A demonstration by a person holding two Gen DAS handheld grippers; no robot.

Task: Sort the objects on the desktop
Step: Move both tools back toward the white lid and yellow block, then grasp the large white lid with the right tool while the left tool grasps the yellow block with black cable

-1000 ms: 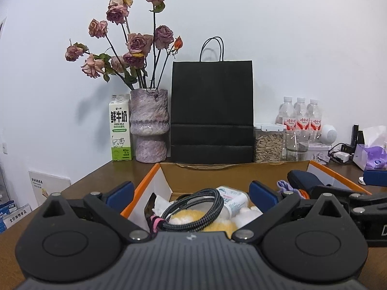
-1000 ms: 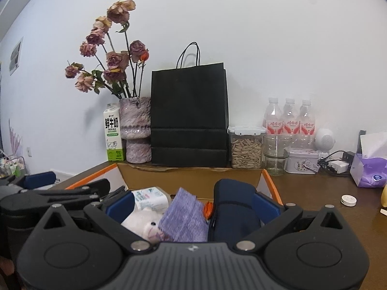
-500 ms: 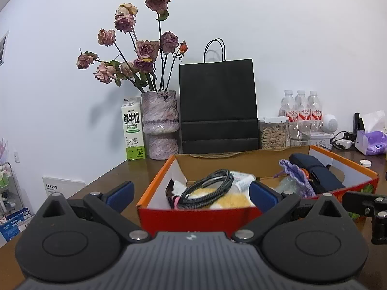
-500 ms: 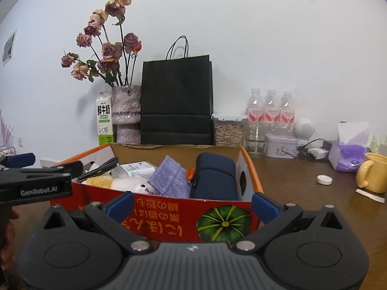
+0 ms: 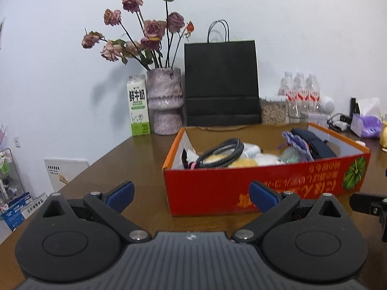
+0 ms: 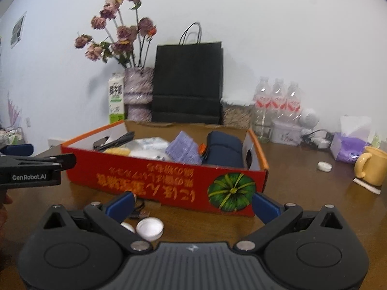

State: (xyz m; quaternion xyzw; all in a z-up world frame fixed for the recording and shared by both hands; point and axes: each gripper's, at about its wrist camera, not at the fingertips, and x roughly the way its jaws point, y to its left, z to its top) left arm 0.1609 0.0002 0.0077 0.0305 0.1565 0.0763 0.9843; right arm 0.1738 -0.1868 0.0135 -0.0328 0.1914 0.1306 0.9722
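Soft, even indoor light fills both views. The dried pink roses [image 5: 142,29] throw a faint grey shadow on the white wall [image 5: 302,24] at centre left. Mild motion blur softens everything; fisheye curvature bends the edges, with dark vignetted corners.

Both wrist views sit low over the brown wooden bench [image 5: 135,164], facing the wall; both share the red cardboard box [image 5: 266,183] [image 6: 169,181] mid-frame, near.
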